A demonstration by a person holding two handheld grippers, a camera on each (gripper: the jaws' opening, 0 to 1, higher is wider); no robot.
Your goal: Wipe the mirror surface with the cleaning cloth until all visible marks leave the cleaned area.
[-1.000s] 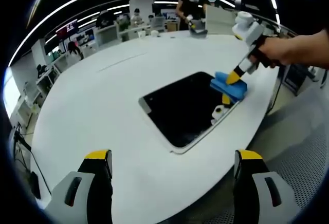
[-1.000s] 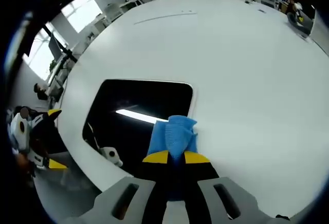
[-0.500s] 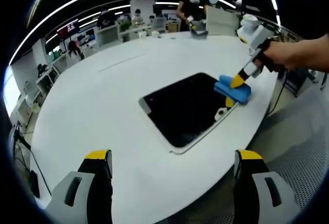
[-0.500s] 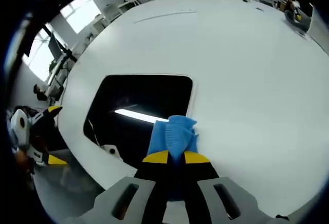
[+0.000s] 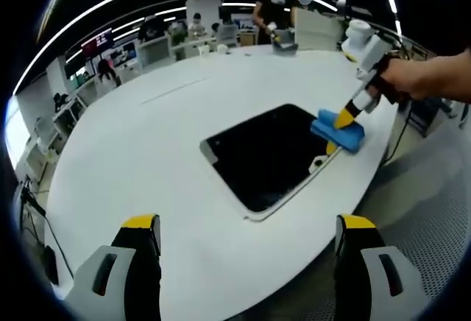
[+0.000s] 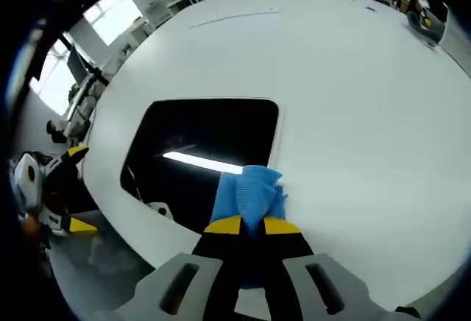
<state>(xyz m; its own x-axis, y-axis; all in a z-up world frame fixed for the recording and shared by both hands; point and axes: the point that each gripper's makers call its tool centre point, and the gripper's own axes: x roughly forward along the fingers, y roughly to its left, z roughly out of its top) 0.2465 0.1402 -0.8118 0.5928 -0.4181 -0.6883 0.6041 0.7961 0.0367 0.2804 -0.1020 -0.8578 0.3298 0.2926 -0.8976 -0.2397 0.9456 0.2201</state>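
White oval table point(image 5: 132, 166) carries the mirror point(image 5: 265, 155) near one edge; right gripper point(image 6: 252, 225) clamps the cleaning cloth point(image 6: 249, 194) at the mirror's corner, glass stretching ahead; left gripper point(image 5: 246, 225) hangs open, farther off.

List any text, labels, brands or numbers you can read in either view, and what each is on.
None can be read.
Mirror, blue cloth, white table: no print shows on any of them.
Right gripper, shut on the cloth, and left gripper, open: yellow and black jaws, no label shows.
Background screen in the left gripper view: red patch, too small and blurred to read.
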